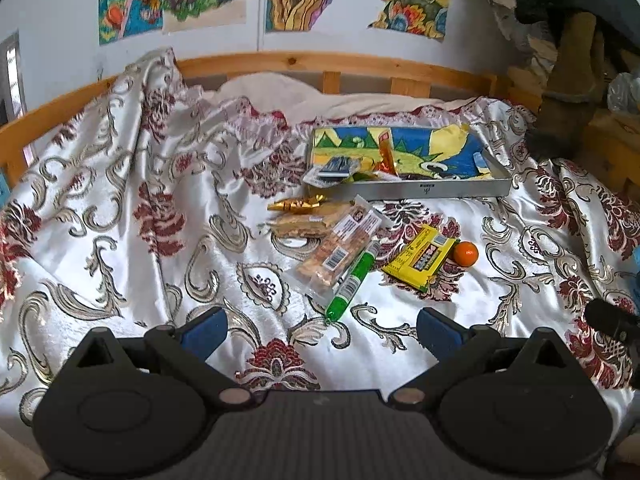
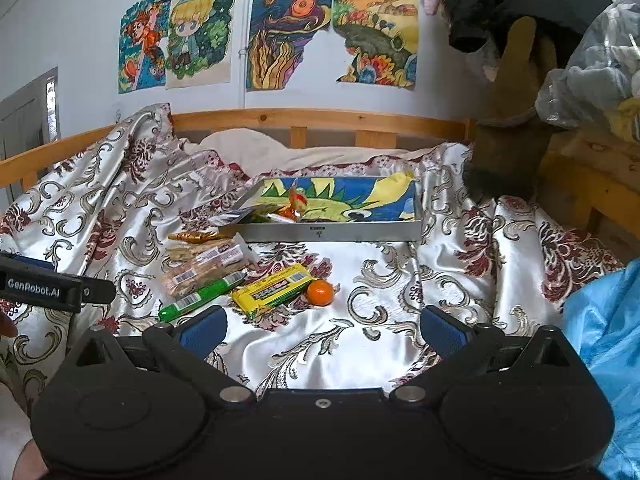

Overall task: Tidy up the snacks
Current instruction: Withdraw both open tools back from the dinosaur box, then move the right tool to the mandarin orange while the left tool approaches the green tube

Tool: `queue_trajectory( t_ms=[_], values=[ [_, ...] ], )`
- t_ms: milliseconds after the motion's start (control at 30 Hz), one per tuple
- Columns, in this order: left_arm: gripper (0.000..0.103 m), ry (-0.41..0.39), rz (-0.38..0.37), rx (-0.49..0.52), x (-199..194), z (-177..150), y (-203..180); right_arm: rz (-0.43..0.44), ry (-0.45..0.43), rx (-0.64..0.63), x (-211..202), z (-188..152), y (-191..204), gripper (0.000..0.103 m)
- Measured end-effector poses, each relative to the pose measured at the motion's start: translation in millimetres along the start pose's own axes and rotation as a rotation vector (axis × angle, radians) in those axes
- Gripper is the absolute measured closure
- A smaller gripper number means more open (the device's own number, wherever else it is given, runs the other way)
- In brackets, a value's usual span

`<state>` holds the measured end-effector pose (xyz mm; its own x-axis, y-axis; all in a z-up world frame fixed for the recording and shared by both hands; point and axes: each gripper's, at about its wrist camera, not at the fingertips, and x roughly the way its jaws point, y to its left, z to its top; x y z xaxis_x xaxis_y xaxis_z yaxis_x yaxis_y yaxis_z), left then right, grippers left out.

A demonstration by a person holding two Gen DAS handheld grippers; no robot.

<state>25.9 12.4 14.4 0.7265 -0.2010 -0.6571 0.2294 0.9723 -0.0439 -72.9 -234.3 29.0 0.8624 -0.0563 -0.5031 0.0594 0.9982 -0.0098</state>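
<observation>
Right now, you are facing a bed [image 1: 120, 200] draped in a shiny white cover [image 2: 380, 340] patterned with red and gold flowers, with a wooden rail [image 1: 300, 62] behind it and bright drawings [image 2: 332, 36] on the wall. Toward the back of the bed sits a shallow metal tray [image 1: 440, 190] lined with a colourful picture; a few wrapped snacks already lie in its left end, among them an orange-wrapped sweet [image 1: 386, 152] and a dark blue packet [image 1: 334, 166].

In front of the tray, the rest of the snacks lie loose on the cover. A clear-wrapped biscuit bar [image 1: 340, 246] lies diagonally, overlapping a second clear pack of crackers [image 1: 298, 226] behind it. Touching its right edge is a green stick snack [image 1: 352, 282], also diagonal. Just right of that lies a yellow packet [image 1: 420, 258], and beside its far corner rests a small orange ball-shaped sweet [image 1: 466, 254]. A gold-wrapped candy [image 1: 296, 205] lies near the tray's left front corner.

Your left tongs [image 1: 320, 328] are spread wide and hold nothing, hovering above the cover just short of the green stick's near tip. Your right tongs [image 2: 322, 328] are likewise spread wide and empty, low over the cover, with the yellow packet and orange sweet just ahead of them.
</observation>
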Motion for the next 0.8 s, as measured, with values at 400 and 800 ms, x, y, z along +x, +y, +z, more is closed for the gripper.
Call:
queue_trajectory(
  t_ms=[400,800],
  values=[
    [0.000,0.115,-0.057,0.058,42.7,27.3,1.5,0.041,0.063,-0.024,38.8,13.8,-6.1,0.001],
    [0.001,0.231,-0.137,0.145,97.1,30.1,-9.7,0.059,0.088,-0.130,107.5,21.9,-21.2,0.001]
  ],
)
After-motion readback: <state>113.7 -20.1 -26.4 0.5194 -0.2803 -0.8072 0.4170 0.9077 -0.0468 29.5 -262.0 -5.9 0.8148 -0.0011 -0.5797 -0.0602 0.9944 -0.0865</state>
